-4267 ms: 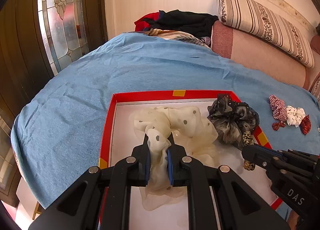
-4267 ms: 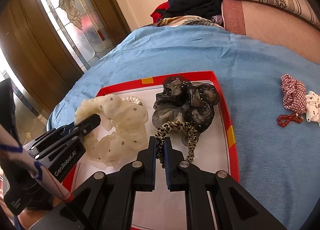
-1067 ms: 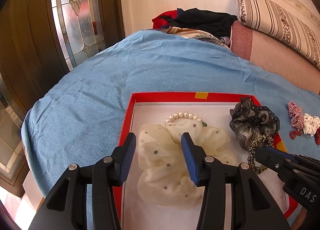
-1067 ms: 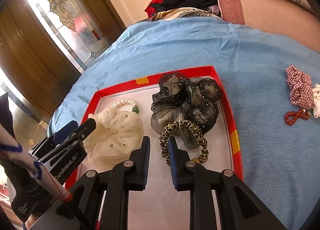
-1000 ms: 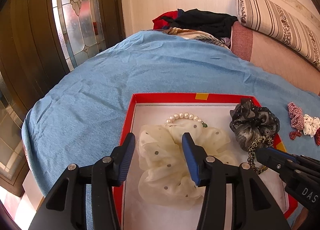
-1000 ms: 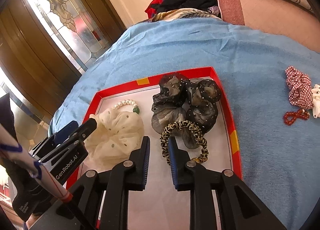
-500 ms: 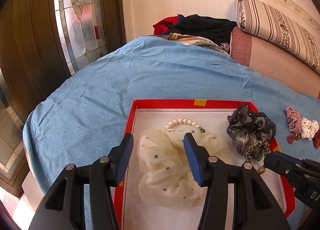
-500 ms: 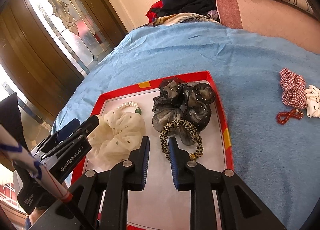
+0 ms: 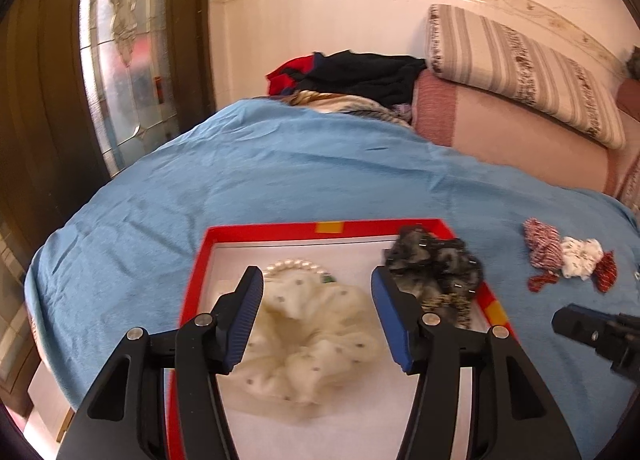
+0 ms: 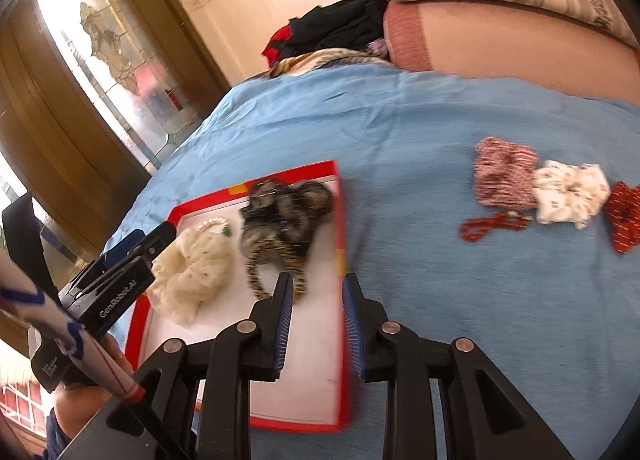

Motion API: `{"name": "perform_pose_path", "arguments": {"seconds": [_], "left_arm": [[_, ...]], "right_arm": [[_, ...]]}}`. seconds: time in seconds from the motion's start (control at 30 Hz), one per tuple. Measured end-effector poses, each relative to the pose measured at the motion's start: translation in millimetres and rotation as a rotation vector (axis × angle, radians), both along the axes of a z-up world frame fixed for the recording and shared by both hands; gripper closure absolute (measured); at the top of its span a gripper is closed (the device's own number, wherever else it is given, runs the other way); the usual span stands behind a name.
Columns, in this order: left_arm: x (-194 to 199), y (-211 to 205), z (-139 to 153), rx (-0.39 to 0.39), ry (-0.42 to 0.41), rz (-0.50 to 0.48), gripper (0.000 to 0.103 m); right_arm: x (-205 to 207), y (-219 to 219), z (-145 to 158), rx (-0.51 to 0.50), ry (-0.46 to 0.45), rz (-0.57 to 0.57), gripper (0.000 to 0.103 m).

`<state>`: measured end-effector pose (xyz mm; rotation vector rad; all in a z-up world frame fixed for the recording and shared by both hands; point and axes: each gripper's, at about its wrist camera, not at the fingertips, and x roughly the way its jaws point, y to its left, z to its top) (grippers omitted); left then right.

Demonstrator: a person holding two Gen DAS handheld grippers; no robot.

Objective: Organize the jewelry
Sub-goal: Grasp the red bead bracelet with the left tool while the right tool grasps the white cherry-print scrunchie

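Note:
A red-rimmed white tray [image 9: 256, 229] [image 10: 340, 220] lies on the blue bedspread. In it are a cream dotted scrunchie [image 9: 312, 332] [image 10: 196, 260], a pearl bracelet [image 9: 294, 265] [image 10: 212, 223], a dark grey scrunchie [image 9: 436, 262] [image 10: 288, 204] and a leopard hair tie [image 9: 448, 302] [image 10: 276, 260]. My left gripper [image 9: 316, 300] is open and empty above the cream scrunchie. My right gripper [image 10: 316, 300] is open and empty over the tray's right rim. Outside the tray lie a red checked scrunchie [image 10: 504, 176], a white scrunchie [image 10: 568, 196], a red scrunchie [image 10: 624, 216] and a red bead bracelet [image 10: 488, 225].
A pile of clothes [image 9: 352, 80] and a striped pillow [image 9: 520, 68] lie at the far end of the bed. A glass-panelled wooden door [image 9: 120, 72] stands to the left. The bed's edge drops off on the left.
Both grippers let go of their pieces, opened and drew back from the tray. The right gripper has swung right, bringing the loose scrunchies into closer view. The cream scrunchie and leopard tie lie in the tray.

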<state>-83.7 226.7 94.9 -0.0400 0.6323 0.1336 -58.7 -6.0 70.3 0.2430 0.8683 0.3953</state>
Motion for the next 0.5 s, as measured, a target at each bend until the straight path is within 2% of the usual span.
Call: {"name": "perform_pose_path", "arguments": {"seconds": [0.2,0.5], "left_arm": [[-3.5,-28.0,-2.8,0.031,-0.014,-0.052,0.046],[-7.8,-89.0,3.9,0.057,-0.013,-0.131,0.046]], "right_arm": [[-7.0,-51.6,-4.4,0.028,-0.007,-0.064,0.076],[-4.7,-149.1,-3.4,0.158,-0.002,-0.273,0.076]]}}
